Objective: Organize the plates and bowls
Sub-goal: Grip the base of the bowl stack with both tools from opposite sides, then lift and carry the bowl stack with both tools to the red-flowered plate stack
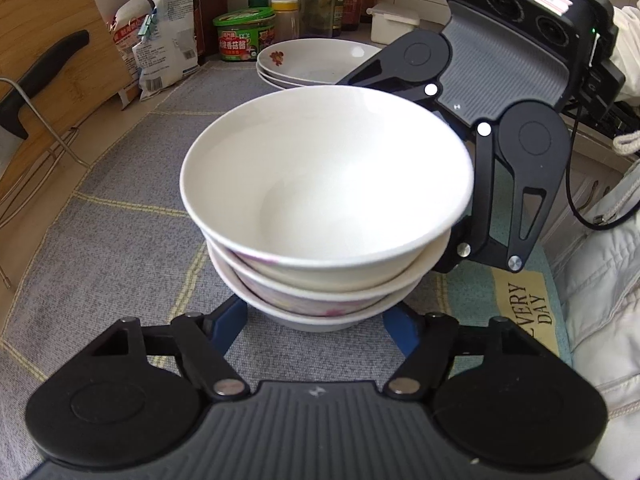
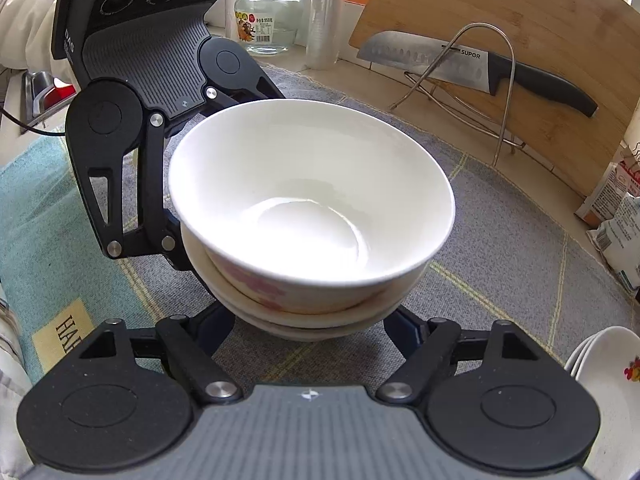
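A stack of three white bowls [image 1: 326,204] fills the centre of both views, standing on a grey checked cloth [image 1: 120,216]; the top bowl sits nested in the two below, whose outsides show pink flower prints. In the left wrist view the left gripper [image 1: 316,328] spreads its blue-tipped fingers [image 1: 228,320] wide on either side of the lowest bowl's base, and whether they touch it cannot be told. The right gripper [image 2: 308,330] stands the same way in its own view, fingers [image 2: 404,330] wide apart flanking the stack's foot from another side. Each gripper shows in the other's view, pressed close against the stack's side. A pile of shallow white plates [image 1: 316,62] with a red flower motif lies beyond the bowls at upper centre of the left view, and at the lower right edge of the right view. A knife [image 2: 476,68] rests in a wire rack [image 2: 480,92] against a wooden cutting board [image 2: 520,16] at upper right of the right view.
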Demonstrator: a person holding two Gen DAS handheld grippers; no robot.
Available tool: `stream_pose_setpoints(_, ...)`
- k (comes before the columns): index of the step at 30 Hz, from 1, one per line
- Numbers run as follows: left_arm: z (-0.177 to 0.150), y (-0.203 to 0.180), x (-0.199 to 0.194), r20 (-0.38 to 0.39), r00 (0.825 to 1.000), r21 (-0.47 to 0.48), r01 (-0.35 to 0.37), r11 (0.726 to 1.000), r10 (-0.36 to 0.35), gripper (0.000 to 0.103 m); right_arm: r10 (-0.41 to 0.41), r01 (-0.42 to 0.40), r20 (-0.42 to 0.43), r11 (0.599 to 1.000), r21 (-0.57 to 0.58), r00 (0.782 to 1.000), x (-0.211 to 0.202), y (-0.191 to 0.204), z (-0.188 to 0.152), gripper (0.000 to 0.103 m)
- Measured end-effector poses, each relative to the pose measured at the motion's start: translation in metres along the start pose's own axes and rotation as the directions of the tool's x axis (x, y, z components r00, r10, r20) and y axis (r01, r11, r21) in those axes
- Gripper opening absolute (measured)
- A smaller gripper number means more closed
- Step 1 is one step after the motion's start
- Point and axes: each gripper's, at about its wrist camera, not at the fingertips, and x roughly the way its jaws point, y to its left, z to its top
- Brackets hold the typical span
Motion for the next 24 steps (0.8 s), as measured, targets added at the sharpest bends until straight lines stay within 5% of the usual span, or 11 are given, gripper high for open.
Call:
stream_pose_setpoints(15, 0.007, 0.012, 0.009, -0.056, 0.994, 0.052, 0.092, 0.994, -0.089, 0.075, 0.075, -0.078, -0.048, 0.994, -0.070, 0.996, 0.006, -0.008, 0.010, 0.084)
stream_pose_setpoints(24, 0.008, 0.012, 0.010, -0.060, 0.995, 0.045, 0.088, 0.995, -0.085, 0.075, 0.085, -0.088, -0.051, 0.994, -0.057, 0.995, 0.006, -0.011, 0.011, 0.084)
